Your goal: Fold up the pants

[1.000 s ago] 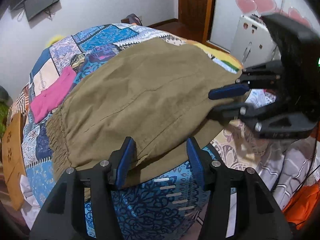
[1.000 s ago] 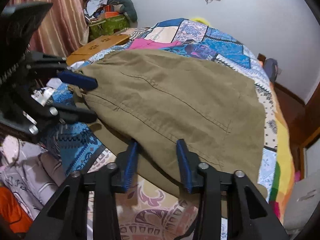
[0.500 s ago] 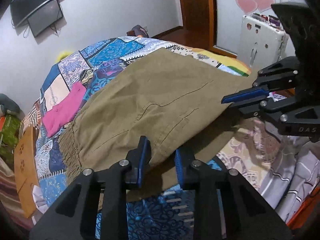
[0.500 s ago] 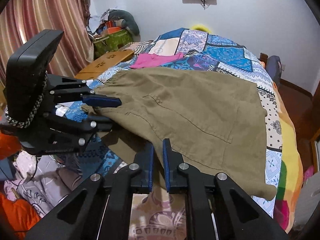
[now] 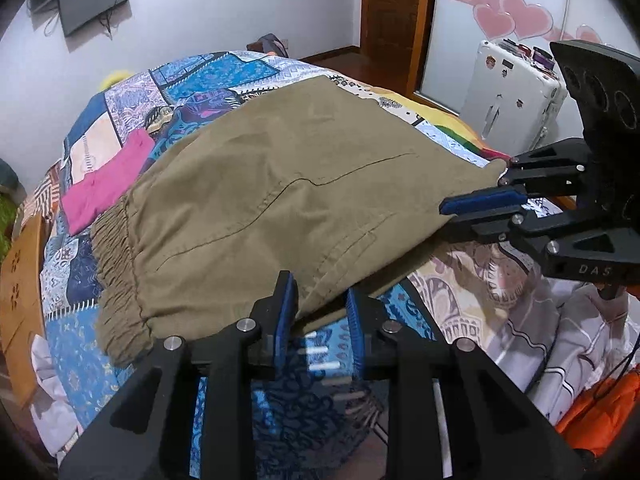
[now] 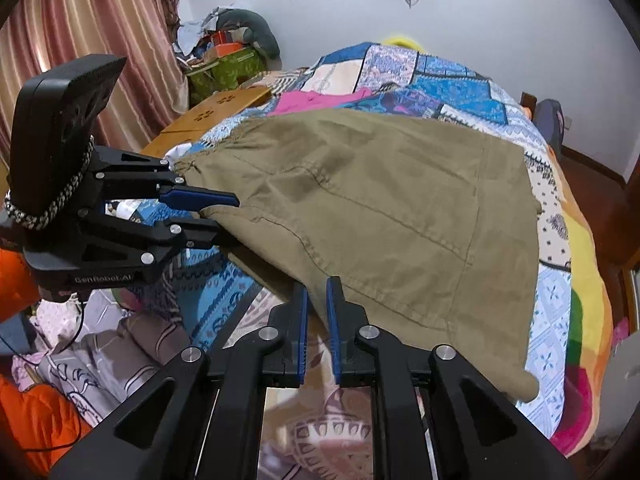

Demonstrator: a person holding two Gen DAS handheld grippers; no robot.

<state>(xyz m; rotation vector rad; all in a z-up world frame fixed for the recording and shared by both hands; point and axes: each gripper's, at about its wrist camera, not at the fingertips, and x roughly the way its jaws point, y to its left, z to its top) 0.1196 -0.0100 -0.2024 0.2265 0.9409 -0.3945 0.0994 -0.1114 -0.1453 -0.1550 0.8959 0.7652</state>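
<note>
Item: pants (image 5: 280, 200), olive-khaki woven cloth, folded over on themselves into a broad flat panel.
Place: spread across my left view from centre left to centre right; in my right view (image 6: 380, 220) they fill the middle and reach the lower right.
Waistband: gathered elastic, puckered, at the left edge of my left view (image 5: 116, 276); upper left of the cloth in my right view.
Seams: a long dark stitched line runs across the top layer; a pocket outline shows in my right view.
Layers: the near edge is lifted, with a shadowed lower layer under it.
Surface: soft wrinkles, mostly smooth.
</note>
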